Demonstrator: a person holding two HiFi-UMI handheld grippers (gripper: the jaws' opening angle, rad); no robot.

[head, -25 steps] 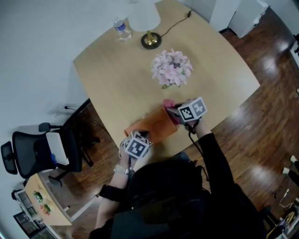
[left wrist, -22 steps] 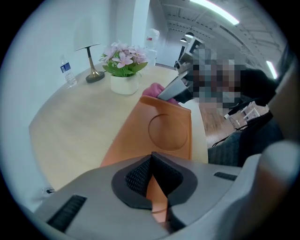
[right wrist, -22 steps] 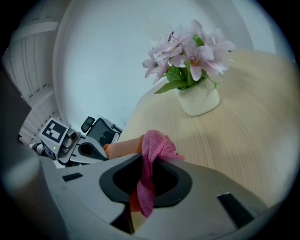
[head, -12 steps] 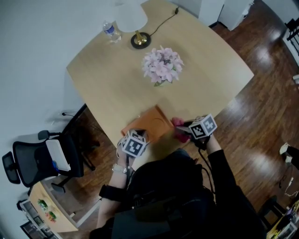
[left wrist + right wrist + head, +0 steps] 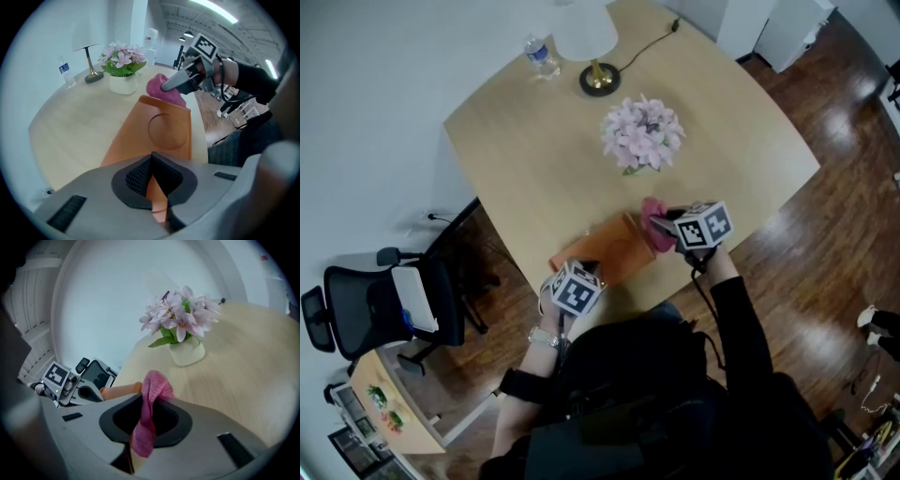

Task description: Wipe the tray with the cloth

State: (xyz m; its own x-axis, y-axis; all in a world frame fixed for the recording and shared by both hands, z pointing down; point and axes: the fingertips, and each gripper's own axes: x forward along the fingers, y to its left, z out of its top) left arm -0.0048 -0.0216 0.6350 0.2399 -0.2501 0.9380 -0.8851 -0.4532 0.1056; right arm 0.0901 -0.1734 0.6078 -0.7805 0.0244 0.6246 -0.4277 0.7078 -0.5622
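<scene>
Since half a second ago, my right gripper [image 5: 661, 227] has come back from beside the table's near edge to the far end of the tray [image 5: 605, 251], bringing the cloth [image 5: 654, 217] with it. The pink cloth is bunched at that far end, right over the tray's corner, and I cannot tell whether it touches. The right gripper's jaws are clamped on it, and a fold hangs down between them.

The orange tray lies slantwise close to the near edge of the table [image 5: 731, 141]. My left gripper [image 5: 151, 180] is clenched on the rim of its near short end. The round recess in the tray is uncovered.

Beyond the tray there is bare tabletop. The flower pot [image 5: 643, 134] stands past the cloth, apart from it. The lamp [image 5: 600, 77] and the water bottle [image 5: 543, 56] sit well away at the far corner. To the left of the table, an office chair [image 5: 366, 305] stands on the floor.
</scene>
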